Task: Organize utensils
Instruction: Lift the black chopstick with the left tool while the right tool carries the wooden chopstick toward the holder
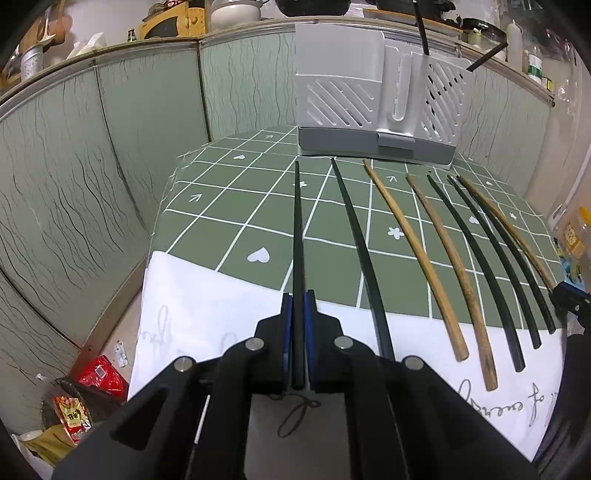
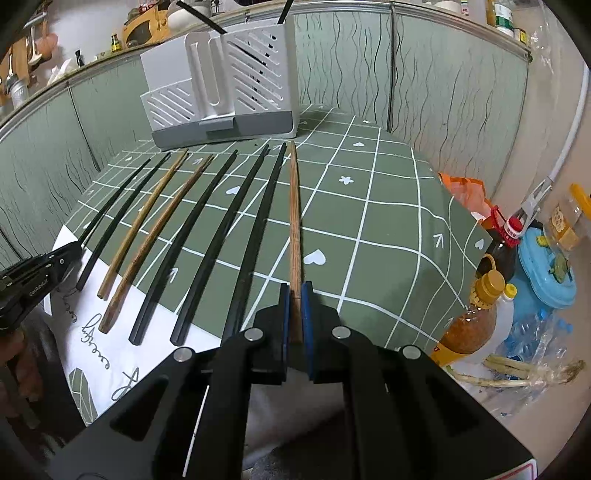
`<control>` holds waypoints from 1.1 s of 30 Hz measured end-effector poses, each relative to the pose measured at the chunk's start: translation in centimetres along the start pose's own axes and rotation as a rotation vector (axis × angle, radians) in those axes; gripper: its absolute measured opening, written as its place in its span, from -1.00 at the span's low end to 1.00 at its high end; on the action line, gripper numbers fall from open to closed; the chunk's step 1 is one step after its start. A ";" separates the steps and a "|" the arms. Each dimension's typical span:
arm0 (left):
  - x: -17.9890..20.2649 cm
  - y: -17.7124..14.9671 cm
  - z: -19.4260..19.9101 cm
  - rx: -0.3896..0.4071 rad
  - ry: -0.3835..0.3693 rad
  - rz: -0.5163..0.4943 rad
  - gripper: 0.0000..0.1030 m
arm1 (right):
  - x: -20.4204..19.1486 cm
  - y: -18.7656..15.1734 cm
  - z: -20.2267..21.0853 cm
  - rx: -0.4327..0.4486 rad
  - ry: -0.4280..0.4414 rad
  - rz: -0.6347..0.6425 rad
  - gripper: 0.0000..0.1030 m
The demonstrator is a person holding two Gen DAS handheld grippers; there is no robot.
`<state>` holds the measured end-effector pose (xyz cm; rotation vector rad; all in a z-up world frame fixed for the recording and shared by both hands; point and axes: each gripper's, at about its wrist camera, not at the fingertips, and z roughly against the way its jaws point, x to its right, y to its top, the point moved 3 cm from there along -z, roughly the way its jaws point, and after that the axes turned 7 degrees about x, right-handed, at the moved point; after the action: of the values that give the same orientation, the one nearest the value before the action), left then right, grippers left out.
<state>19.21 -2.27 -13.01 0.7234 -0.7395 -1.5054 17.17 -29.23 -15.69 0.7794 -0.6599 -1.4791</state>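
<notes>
Several chopsticks lie in a row on a green checked tablecloth (image 1: 229, 221). My left gripper (image 1: 298, 295) is shut on the thick end of the leftmost black chopstick (image 1: 297, 221), which points toward the white utensil holder (image 1: 376, 99). My right gripper (image 2: 295, 288) is shut on the rightmost brown wooden chopstick (image 2: 294, 206). Between them lie black chopsticks (image 2: 207, 236) and two lighter wooden chopsticks (image 2: 147, 221). The white utensil holder (image 2: 221, 81) stands at the table's far edge with two black sticks in its tall slotted compartment. The left gripper (image 2: 64, 254) shows at the left edge of the right wrist view.
Green panelled walls (image 1: 92, 166) close in the table at the back and left. Bottles (image 2: 476, 310) and a blue container (image 2: 546, 273) crowd the floor to the right. Red packets (image 1: 99, 376) lie on the floor at the left. A shelf of kitchenware (image 1: 229, 14) runs above the panels.
</notes>
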 end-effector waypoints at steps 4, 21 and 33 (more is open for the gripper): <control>-0.5 0.5 0.8 0.015 -0.011 0.016 -0.85 | 0.4 0.4 0.7 0.016 0.001 -0.011 -0.88; -2.2 5.5 6.1 0.147 -0.043 0.032 -0.85 | 0.9 5.1 5.8 0.152 0.038 0.000 -0.88; -3.0 9.4 8.3 0.207 -0.061 0.007 -0.85 | 1.0 9.7 9.3 0.255 0.048 0.009 -0.88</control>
<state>18.33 0.57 -0.41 0.8312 -0.9526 -1.4634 15.68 -31.33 -2.52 1.0031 -0.8243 -1.3791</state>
